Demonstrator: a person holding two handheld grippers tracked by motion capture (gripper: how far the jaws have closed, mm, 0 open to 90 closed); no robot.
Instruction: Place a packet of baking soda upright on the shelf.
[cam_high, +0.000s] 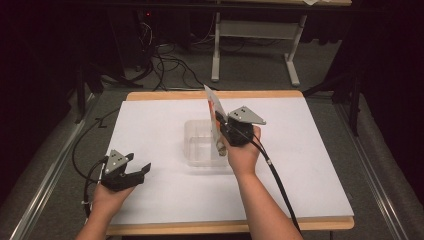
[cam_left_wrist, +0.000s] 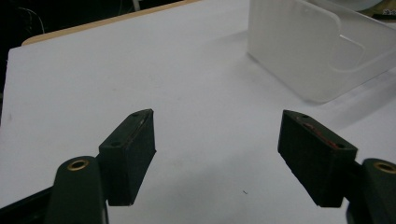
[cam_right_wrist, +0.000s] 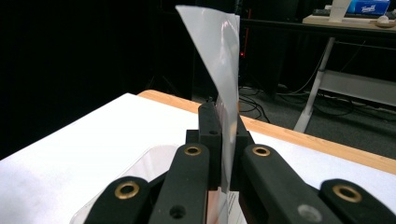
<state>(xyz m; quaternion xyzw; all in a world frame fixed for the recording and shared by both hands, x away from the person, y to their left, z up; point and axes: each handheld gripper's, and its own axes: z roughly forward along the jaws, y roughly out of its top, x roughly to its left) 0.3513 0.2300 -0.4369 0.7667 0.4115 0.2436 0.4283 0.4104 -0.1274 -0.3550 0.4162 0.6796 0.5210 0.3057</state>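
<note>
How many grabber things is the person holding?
2. The left hand-held gripper rests open near the table's front left. The right hand-held gripper is raised over the clear plastic bin, shut on a thin packet.

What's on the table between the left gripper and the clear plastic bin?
Nothing: in the high view, bare white tabletop separates the left gripper from the bin.

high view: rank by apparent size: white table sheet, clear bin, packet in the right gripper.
1. White table sheet, by far the largest.
2. Clear bin.
3. Packet, a thin sliver seen nearly edge-on, clamped in the right gripper, so its true size is unsure.
</note>
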